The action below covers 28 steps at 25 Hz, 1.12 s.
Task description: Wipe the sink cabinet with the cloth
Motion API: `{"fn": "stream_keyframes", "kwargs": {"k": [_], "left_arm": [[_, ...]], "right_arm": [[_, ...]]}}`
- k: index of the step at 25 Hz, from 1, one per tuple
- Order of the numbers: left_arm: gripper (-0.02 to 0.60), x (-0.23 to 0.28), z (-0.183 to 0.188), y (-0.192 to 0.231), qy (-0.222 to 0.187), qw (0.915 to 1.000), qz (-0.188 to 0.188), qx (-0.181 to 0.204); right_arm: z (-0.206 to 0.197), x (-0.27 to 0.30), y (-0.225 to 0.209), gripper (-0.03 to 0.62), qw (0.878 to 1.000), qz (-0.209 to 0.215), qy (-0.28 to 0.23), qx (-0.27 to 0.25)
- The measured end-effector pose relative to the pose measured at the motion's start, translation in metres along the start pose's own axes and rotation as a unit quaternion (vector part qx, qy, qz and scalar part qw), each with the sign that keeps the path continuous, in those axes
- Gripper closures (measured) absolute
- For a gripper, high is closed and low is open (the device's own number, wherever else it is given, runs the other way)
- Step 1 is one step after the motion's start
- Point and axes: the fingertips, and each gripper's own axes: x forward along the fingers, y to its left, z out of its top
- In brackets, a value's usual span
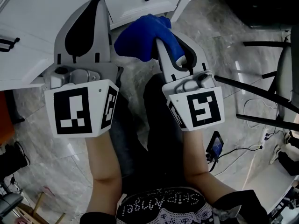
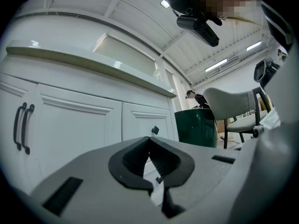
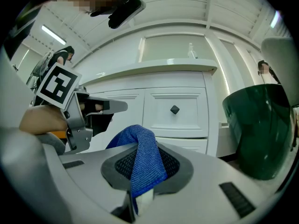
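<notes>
Shirt [image 1: 161,203] lettering upside down, illegible.

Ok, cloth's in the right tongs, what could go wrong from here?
The cloth is pinched by one narrow fold in the right tongs, so wiping pressure could pull it free. Its loose bunch might snag the drawer knob. The left tongs, shut and empty, sit close alongside and could bump.

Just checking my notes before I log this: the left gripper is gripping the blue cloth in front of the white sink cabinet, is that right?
Not quite: it is the right gripper that is gripping the blue cloth in front of the white sink cabinet, as the right gripper view shows.
</notes>
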Motion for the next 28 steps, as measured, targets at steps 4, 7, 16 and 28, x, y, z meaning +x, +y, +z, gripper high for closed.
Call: {"fn": "stream_keyframes", "kwargs": {"k": [4,7,16,28], "left_arm": [[0.577,0.0017,-0.0007,-0.0014,0.001,1.0,-0.002,0.001],[0.577,0.0015,-0.0003,-0.0007,0.001,1.0,-0.002,0.002],[0.577,-0.0021,0.0003,0.0023,-0.002,1.0,0.0,-0.001],[0.577,-0.0006,-0.0005,0.0045,-0.002,1.0,0.0,-0.003]], "right_arm": [[0.0017,-0.002,-0.0045,0.533,1.0,-0.008,-0.002,0.0],[0.0033,-0.0025,-0.005,0.533,1.0,-0.011,-0.005,-0.002],[0.0038,-0.0039,-0.0027,0.533,1.0,-0.011,-0.005,-0.001],[0.0055,-0.0037,-0.0063,0.533,1.0,-0.016,-0.007,0.003]]}}
